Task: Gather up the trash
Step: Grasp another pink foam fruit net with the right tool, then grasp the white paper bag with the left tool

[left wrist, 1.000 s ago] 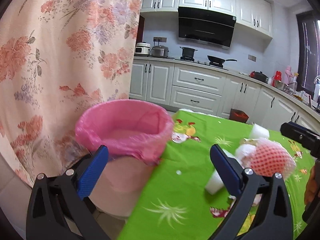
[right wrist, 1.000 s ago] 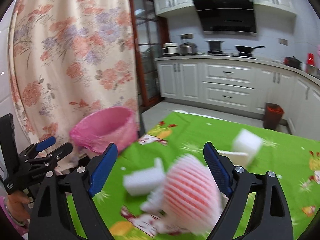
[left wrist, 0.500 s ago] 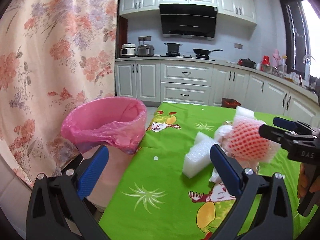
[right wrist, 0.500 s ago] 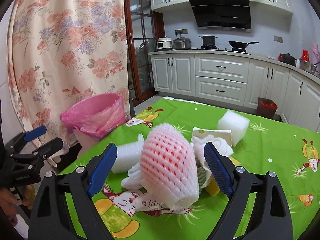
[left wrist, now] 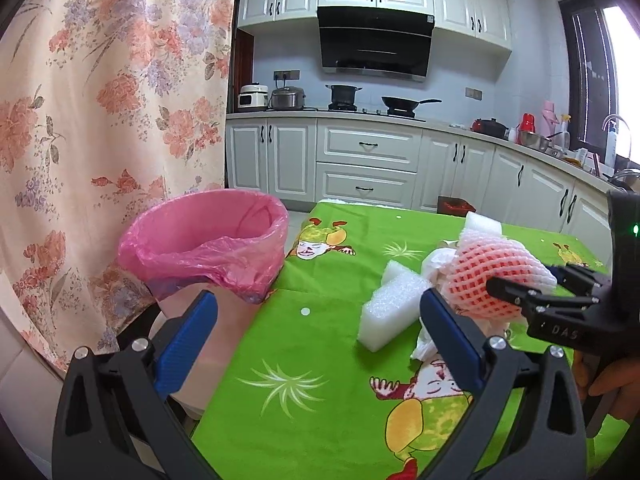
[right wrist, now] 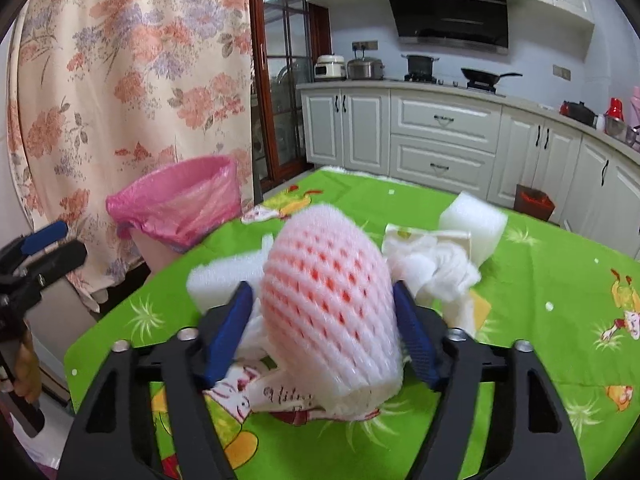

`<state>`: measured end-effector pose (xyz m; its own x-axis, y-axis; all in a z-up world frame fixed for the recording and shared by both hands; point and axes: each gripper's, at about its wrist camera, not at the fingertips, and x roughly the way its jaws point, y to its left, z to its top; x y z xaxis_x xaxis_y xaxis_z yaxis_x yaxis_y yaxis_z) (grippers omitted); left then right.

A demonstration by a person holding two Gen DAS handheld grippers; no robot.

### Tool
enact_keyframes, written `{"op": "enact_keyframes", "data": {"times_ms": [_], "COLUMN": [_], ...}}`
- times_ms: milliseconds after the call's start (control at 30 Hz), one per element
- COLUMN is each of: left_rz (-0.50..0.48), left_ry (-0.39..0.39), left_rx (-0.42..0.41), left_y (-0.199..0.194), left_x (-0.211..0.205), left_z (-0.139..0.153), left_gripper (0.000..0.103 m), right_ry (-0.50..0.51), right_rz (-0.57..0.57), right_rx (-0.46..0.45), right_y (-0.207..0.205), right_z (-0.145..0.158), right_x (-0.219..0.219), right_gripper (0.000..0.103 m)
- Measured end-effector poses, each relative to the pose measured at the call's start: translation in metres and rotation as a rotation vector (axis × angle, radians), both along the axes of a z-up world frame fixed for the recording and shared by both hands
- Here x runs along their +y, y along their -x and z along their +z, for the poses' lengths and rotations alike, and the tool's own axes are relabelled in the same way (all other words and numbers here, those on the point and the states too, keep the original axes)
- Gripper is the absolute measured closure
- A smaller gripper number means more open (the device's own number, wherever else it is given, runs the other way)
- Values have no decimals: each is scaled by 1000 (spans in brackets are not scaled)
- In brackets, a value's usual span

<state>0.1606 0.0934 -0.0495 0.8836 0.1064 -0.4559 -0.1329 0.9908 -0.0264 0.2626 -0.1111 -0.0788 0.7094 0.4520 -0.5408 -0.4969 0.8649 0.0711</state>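
A pink-and-white foam fruit net (right wrist: 328, 304) lies on a heap of trash on the green tablecloth (right wrist: 540, 344). My right gripper (right wrist: 320, 292) is closing on it, blue pads against both sides of the net. The left wrist view shows the same net (left wrist: 492, 276) with the right gripper (left wrist: 528, 280) clamped across it. Around it lie a white foam slab (left wrist: 392, 308), crumpled tissue (right wrist: 436, 264) and a foam cube (right wrist: 472, 224). My left gripper (left wrist: 318, 300) stands open and empty over the table's left edge, near the bin with the pink bag (left wrist: 208, 240).
The pink-bagged bin (right wrist: 180, 200) stands off the table's left edge, in front of a floral curtain (left wrist: 100, 120). White kitchen cabinets (left wrist: 368, 168) with pots on the counter run along the back. A small dark bin (right wrist: 534, 202) sits on the floor beyond the table.
The right gripper came down over the foam net and its jaws narrowed from wide apart to the net's sides. The left gripper swung toward the table, then held still, open.
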Motion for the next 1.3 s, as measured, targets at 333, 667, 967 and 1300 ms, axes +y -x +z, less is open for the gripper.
{"op": "enact_keyframes", "data": {"times_ms": [333, 667, 967, 1300], "left_rz": [-8, -128, -267, -185], "left_ry": [1, 10, -42, -67], "left_rx": [33, 69, 144, 229], "left_y": [-9, -39, -63, -89], "left_x": [-11, -69, -141, -164], "left_z": [-11, -30, -63, -73], "left_gripper": [5, 6, 23, 28], "right_ry": [-76, -158, -196, -255], "right_rz": [31, -102, -181, -207], "right_rx": [-61, -103, -83, -93], "right_y": [26, 43, 57, 62], "right_z": [15, 29, 17, 16], "right_x": [-21, -92, -141, -165], "right_gripper": [72, 72, 72, 72]}}
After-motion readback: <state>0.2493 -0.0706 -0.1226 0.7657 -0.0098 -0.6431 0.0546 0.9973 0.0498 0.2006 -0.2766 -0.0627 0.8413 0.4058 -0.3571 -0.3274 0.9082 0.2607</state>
